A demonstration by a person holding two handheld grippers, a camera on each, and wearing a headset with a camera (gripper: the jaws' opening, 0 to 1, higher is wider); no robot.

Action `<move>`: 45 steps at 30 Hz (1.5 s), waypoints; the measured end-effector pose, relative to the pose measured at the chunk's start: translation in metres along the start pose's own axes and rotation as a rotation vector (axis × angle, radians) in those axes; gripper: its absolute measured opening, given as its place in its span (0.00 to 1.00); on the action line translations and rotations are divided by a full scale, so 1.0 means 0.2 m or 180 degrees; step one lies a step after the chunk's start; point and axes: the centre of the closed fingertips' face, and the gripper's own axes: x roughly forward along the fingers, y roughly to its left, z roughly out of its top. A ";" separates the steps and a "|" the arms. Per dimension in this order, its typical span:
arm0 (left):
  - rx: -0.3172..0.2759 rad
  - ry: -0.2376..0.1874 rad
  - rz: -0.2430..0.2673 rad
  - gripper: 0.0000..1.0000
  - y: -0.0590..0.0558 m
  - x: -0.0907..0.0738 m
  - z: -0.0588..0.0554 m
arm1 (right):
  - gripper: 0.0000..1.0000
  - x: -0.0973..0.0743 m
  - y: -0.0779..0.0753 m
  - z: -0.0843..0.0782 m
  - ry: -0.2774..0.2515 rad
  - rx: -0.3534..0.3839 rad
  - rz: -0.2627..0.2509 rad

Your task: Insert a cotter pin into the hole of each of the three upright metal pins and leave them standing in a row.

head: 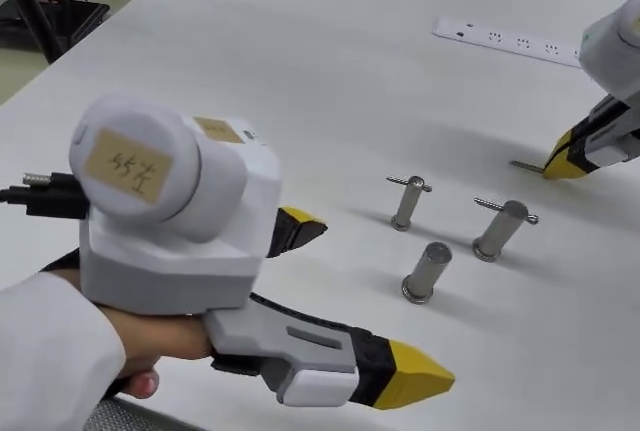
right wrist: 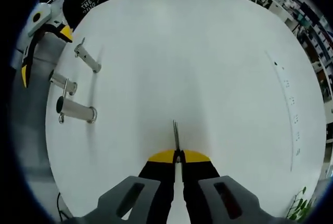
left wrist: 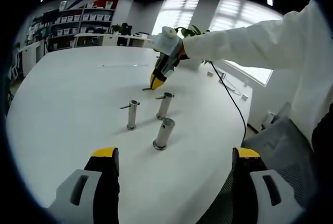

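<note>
Three upright metal pins stand on the white table [head: 300, 61]. The far-left pin [head: 407, 201] and the right pin [head: 500, 229] each carry a cotter pin through the top; the nearer pin [head: 427, 271] has a bare top. My left gripper [head: 365, 301] hovers open just short of them, the pins [left wrist: 164, 133] ahead between its jaws [left wrist: 174, 154]. My right gripper [head: 565, 163] rests its tip on the table to the right, shut on a loose cotter pin [right wrist: 176, 133] that sticks out forward [head: 525, 165].
A white power strip [head: 505, 39] lies flat at the far right of the table. The table's left edge and dark floor gear [head: 40, 11] lie at the upper left. A person's white sleeve [left wrist: 260, 42] reaches in behind the right gripper.
</note>
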 end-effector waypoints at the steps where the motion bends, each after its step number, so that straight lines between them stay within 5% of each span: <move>1: 0.0002 -0.0012 0.0006 0.88 0.00 0.00 0.00 | 0.00 0.00 -0.02 0.00 -0.0014 0.0023 0.0028; 5: -0.0033 -0.0035 0.0026 0.88 0.01 0.00 0.01 | 0.00 0.00 -0.01 0.00 -0.0127 0.0197 0.0078; 12: 0.0051 -0.0023 0.0044 0.87 0.01 0.00 0.02 | 0.00 -0.01 0.02 0.00 -0.0387 0.0162 0.0010; 15: 0.0069 -0.0040 0.0022 0.88 0.00 -0.01 0.04 | 0.00 -0.01 0.02 0.01 -0.0320 0.0122 -0.0029; 19: 0.0107 -0.0011 0.0022 0.88 0.00 -0.02 0.04 | 0.00 -0.02 0.02 0.01 -0.0087 -0.0213 -0.0033; 25: 0.0144 -0.0097 0.0004 0.86 -0.01 -0.04 0.08 | 0.00 -0.08 0.03 0.06 -0.0164 -0.0236 -0.0086; 28: 0.0149 -0.0116 0.0014 0.86 -0.01 -0.05 0.10 | 0.00 -0.14 0.07 0.07 -0.0185 -0.0396 -0.0196; 30: 0.0131 -0.0141 0.0017 0.85 -0.01 -0.05 0.10 | 0.00 -0.18 0.02 0.10 -0.0284 -0.0463 -0.0350; 37: 0.0077 -0.0207 0.0034 0.82 0.01 -0.07 0.14 | 0.00 -0.36 0.17 0.20 -0.0660 -0.0625 -0.0575; 45: -0.0010 -0.0280 0.0049 0.77 0.02 -0.08 0.18 | 0.00 -0.47 0.34 0.28 -0.0962 -0.0772 -0.0770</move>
